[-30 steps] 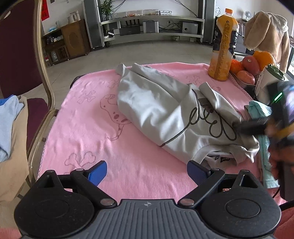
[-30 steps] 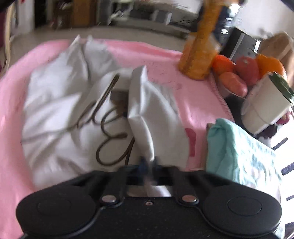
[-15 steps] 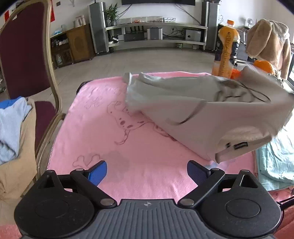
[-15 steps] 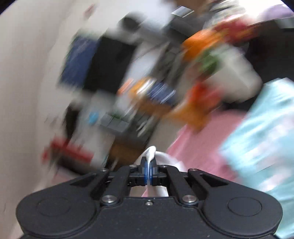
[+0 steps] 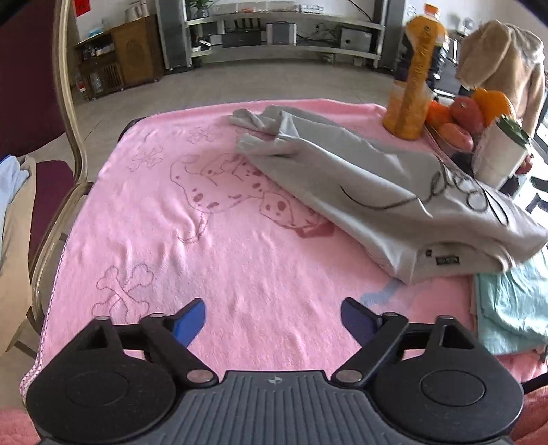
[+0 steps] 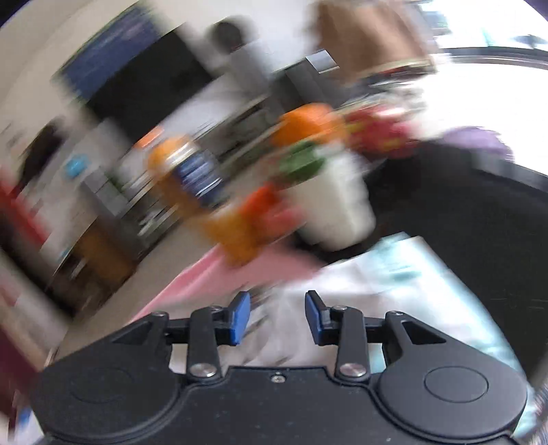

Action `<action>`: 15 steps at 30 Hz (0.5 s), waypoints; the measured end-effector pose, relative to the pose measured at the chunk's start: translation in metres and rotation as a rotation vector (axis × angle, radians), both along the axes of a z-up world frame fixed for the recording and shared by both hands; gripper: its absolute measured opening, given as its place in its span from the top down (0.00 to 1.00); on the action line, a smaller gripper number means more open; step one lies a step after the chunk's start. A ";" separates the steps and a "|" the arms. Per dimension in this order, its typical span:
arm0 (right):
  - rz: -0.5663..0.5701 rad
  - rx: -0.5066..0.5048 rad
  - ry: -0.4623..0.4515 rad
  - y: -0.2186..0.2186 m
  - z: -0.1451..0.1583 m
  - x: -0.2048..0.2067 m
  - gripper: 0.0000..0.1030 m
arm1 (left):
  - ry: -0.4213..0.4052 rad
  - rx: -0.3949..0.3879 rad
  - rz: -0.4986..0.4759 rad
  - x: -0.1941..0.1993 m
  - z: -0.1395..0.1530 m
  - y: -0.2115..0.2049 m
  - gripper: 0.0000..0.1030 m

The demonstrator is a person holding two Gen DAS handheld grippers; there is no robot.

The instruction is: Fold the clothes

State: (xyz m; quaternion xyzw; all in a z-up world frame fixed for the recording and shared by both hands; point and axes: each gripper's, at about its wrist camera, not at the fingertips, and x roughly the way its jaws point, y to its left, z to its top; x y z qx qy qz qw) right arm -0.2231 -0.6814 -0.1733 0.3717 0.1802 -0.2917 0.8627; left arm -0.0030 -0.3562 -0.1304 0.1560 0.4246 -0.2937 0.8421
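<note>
Shirt [image 5: 359,185] dropped beside the juice bottle [image 5: 412,78]: your right gripper [image 6: 277,315] has just been opening, empty; left gripper [image 5: 274,320], open, narrowing on nothing. Straighten next.

I work in a home's living room, at a table under a pink dog-print towel [image 5: 212,260]. Past it runs a long media shelf [image 5: 284,20] with electronics, a wooden cabinet [image 5: 120,58] and a maroon chair [image 5: 41,113]. A juice bottle [image 5: 411,75] and fruit [image 5: 469,109] stand nearby; my right view is probably too blurred to add more.
</note>
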 end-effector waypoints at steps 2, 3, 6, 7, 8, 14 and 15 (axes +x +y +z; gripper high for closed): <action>0.147 -0.013 0.040 0.018 -0.004 0.034 0.66 | -0.011 -0.012 0.009 0.007 0.002 -0.001 0.25; 0.208 -0.035 0.064 0.028 -0.006 0.050 0.66 | -0.024 -0.011 0.004 0.010 0.004 -0.002 0.24; 0.373 -0.111 0.136 0.056 -0.010 0.093 0.66 | -0.063 -0.007 -0.009 0.019 0.008 -0.005 0.19; 0.415 -0.121 0.158 0.065 -0.013 0.104 0.66 | -0.071 -0.008 -0.018 0.024 0.008 -0.004 0.17; 0.453 -0.126 0.178 0.073 -0.016 0.114 0.65 | -0.080 -0.009 -0.027 0.028 0.008 -0.004 0.17; 0.634 -0.232 0.352 0.118 -0.044 0.176 0.51 | -0.089 -0.001 -0.102 0.053 -0.013 0.006 0.16; 0.648 -0.270 0.387 0.123 -0.051 0.183 0.45 | -0.087 -0.002 -0.111 0.056 -0.018 0.009 0.16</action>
